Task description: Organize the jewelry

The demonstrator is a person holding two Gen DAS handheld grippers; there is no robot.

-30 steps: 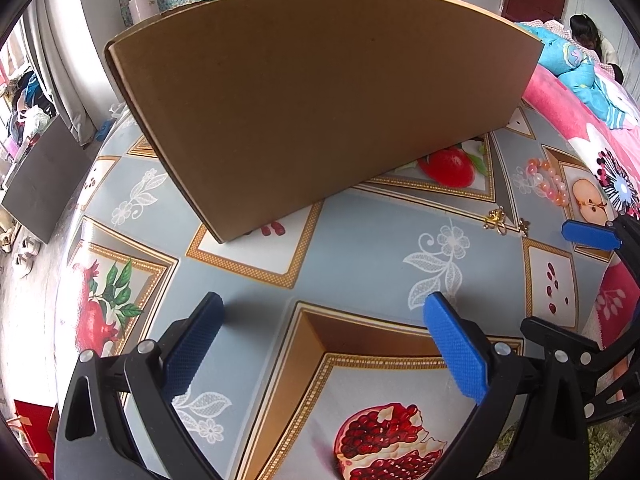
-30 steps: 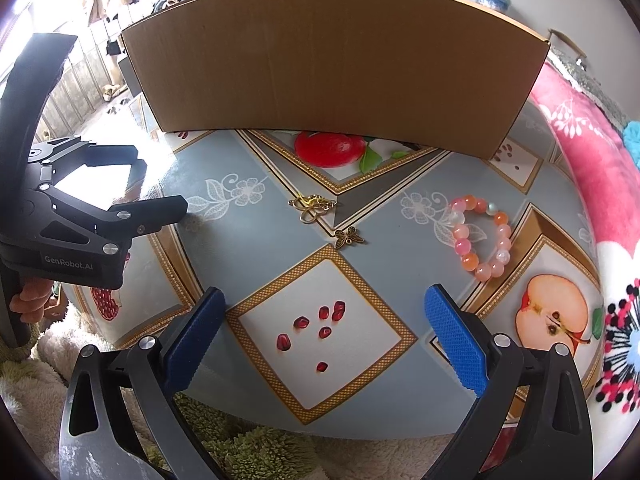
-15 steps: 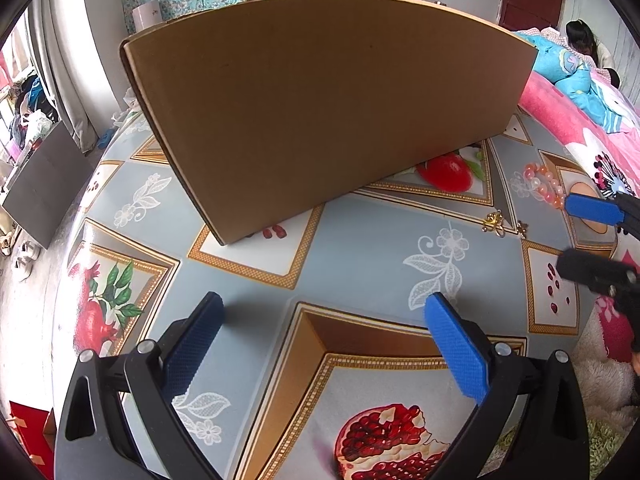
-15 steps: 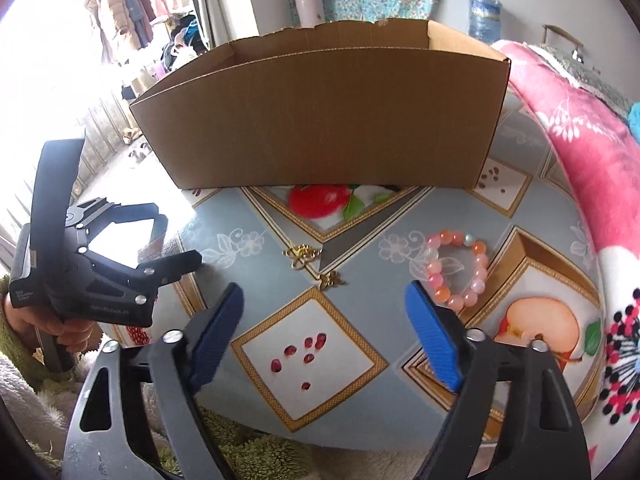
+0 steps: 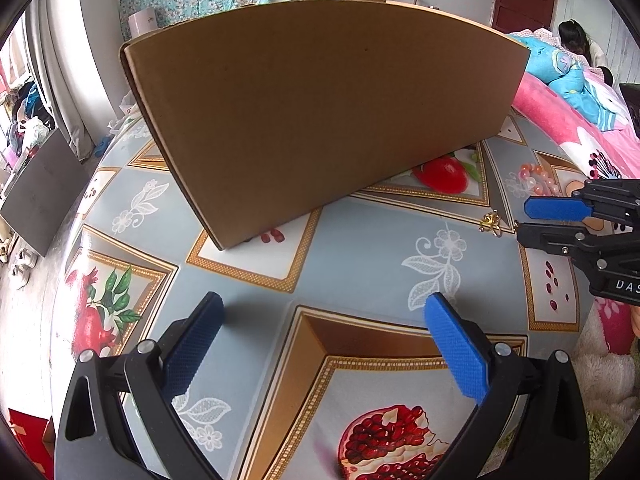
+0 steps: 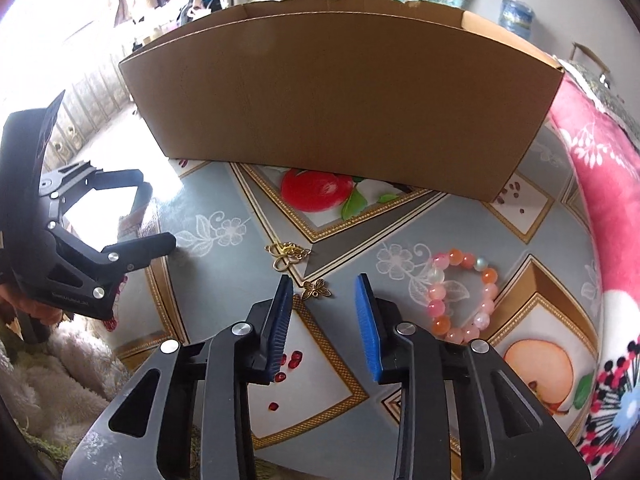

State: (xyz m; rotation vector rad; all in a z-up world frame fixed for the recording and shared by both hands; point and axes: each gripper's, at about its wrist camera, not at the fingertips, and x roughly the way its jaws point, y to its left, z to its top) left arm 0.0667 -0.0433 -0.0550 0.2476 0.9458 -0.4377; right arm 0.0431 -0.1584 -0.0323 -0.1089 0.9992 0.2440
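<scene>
The right hand-held gripper is held low over the table near its front edge, its blue pads narrowed but pinching nothing, probably because the small bronze butterfly charm lies just beyond them. The left hand-held gripper is spread wide and empty. Farther in, a gold chain piece and a pink-and-orange bead bracelet lie apart. The tall brown cardboard box, probably their destination, stands behind; its near wall must be cleared.
</scene>
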